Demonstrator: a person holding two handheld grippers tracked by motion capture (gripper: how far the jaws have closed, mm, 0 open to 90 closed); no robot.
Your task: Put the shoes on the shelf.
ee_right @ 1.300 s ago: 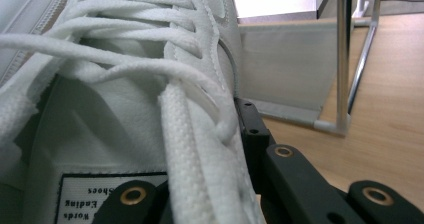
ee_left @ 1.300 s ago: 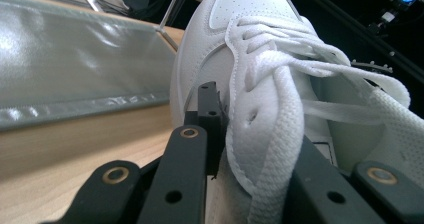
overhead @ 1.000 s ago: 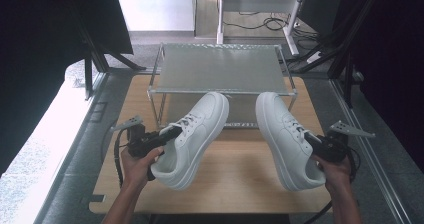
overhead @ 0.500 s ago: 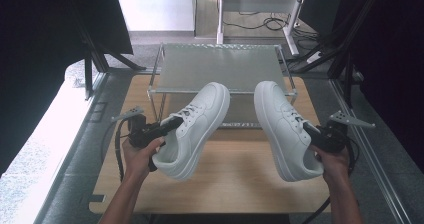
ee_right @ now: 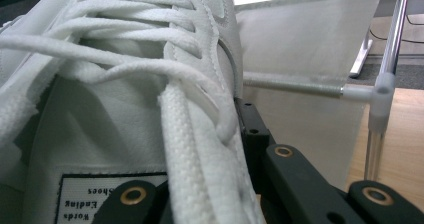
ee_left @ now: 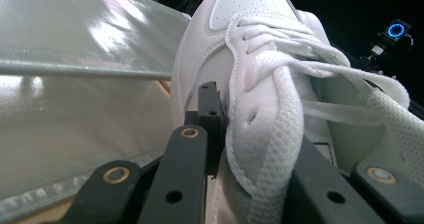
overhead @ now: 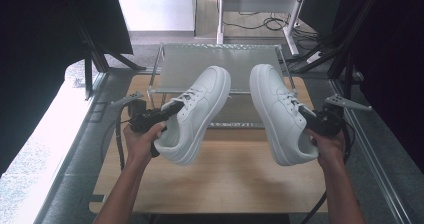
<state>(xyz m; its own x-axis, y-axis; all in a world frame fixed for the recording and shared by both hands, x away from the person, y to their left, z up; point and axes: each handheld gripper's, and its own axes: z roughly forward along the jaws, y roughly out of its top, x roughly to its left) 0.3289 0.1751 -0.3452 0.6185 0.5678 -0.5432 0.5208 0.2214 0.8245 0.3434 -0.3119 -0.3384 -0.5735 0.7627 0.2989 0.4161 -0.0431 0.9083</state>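
Two white lace-up sneakers hang in the air over the wooden table (overhead: 235, 176), toes pointing away from me toward the shoe rack (overhead: 220, 66). My left gripper (overhead: 167, 111) is shut on the lace-side wall of the left sneaker (overhead: 197, 114); up close, the collar edge (ee_left: 260, 129) sits clamped between the black jaws. My right gripper (overhead: 305, 115) is shut on the opening edge of the right sneaker (overhead: 280, 111). In the right gripper view the laces and eyelet strip (ee_right: 195, 129) fill the space between the jaws, with the tongue label below.
The rack has a metal frame (ee_right: 385, 91) and pale fabric shelves (ee_left: 75, 34), standing at the table's far edge just beyond the sneaker toes. Black stands and cables flank the table on both sides.
Both hands have lifted the sneakers up and forward, so the toes now reach over the rack's front edge. The grips look the same.
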